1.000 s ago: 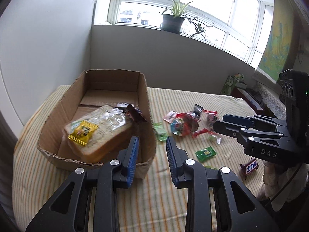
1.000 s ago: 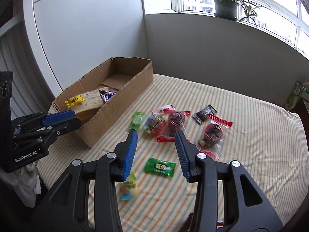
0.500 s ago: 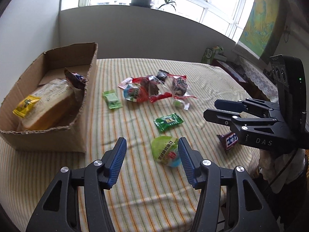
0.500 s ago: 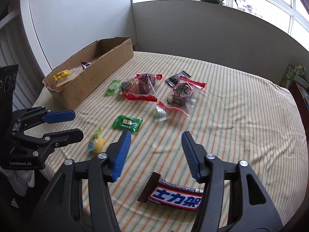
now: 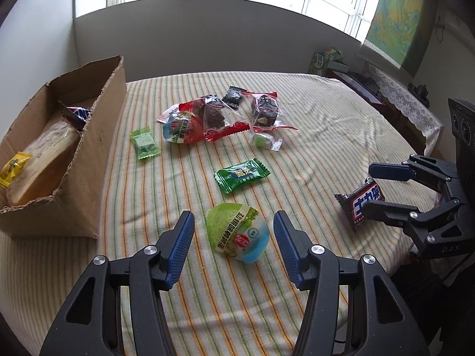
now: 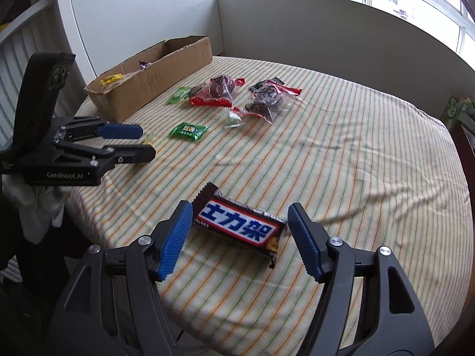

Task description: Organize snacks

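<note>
While a few items already sit in the cardboard box (image 5: 98, 136), namely a bagged bread loaf (image 5: 44, 160), a yellow packet (image 5: 13, 167) and a dark wrapper (image 5: 75, 114), most of the snacks remain loose on the striped tablecloth (image 5: 326, 130).

Judged progress: early, well under half done.

Left gripper (image 5: 233, 234): jaws released, nothing clamped. They have just been opening, though the spread looks settled. The green jelly cup (image 5: 239, 234) lies on the cloth between the blue pads with clear gaps on both sides.

Right gripper (image 6: 237, 235): jaws released and just been opening wider. The chocolate bar (image 6: 237, 225) lies flat on the cloth between the pads, near the table's front edge. Its left end is very near the left pad; I cannot tell whether they touch. The right pad stands clear.

Still outside the box:
- the jelly cup and chocolate bar
- a dark green candy (image 5: 242, 175)
- a light green candy (image 5: 145, 143)
- a small pale green sweet (image 5: 264, 141)
- a cluster of red-and-clear wrapped pastries (image 5: 219, 115), overlapping one another, mid-table
- a small black packet (image 5: 234, 96) at the cluster's far edge

Likely step in hand: both grippers lined up for simultaneous pickups, closure not yet made. The box is well apart from the right gripper's target, so that carry is the longer one.
</note>
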The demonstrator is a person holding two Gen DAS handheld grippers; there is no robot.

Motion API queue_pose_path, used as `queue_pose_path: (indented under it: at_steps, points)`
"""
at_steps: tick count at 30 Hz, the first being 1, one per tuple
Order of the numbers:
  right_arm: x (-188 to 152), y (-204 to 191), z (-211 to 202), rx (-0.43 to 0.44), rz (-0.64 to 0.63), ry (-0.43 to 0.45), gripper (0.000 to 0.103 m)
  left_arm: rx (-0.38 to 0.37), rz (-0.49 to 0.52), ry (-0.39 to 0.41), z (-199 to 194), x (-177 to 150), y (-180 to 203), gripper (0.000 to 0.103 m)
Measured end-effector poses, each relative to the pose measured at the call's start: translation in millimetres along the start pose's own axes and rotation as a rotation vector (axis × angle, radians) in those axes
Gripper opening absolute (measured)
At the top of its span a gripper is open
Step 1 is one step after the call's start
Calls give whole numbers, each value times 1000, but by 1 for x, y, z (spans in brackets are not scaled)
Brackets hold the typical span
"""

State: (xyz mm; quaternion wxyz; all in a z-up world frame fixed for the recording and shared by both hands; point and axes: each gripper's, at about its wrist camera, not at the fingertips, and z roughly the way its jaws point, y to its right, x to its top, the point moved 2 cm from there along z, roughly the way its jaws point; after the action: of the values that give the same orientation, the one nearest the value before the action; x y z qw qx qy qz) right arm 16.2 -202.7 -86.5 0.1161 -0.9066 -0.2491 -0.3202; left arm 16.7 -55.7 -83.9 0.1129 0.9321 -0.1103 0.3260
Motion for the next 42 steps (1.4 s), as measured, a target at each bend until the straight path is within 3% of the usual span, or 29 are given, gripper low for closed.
queue_pose_path:
  at_steps: [3, 8, 18, 22, 25, 28, 38, 42]
  points:
    - [-4, -2, 4, 11, -21, -17, 72, 4, 1, -3, 1, 1, 0, 55]
    - [-3, -5, 18, -65, -45, -51, 72, 13, 15, -12, 5, -1, 2, 55]
    - [13, 2, 32, -98, -6, -40, 71, 29, 12, -16, 7, -3, -4, 55]
    - [14, 6, 32, -106, 16, -31, 60, 36, 20, -14, 9, -4, -4, 55]
    - [15, 12, 30, -103, 53, -23, 45, 37, 21, -10, 9, -4, -3, 54]
    - [14, 13, 29, -96, 68, -19, 39, 35, 30, -6, 9, -4, 0, 43]
    - [5, 3, 24, -128, 31, -15, 37, 49, 81, 3, 10, -6, 12, 39]
    - [7, 6, 24, -110, 58, -12, 30, 51, 80, 6, 10, -6, 12, 37]
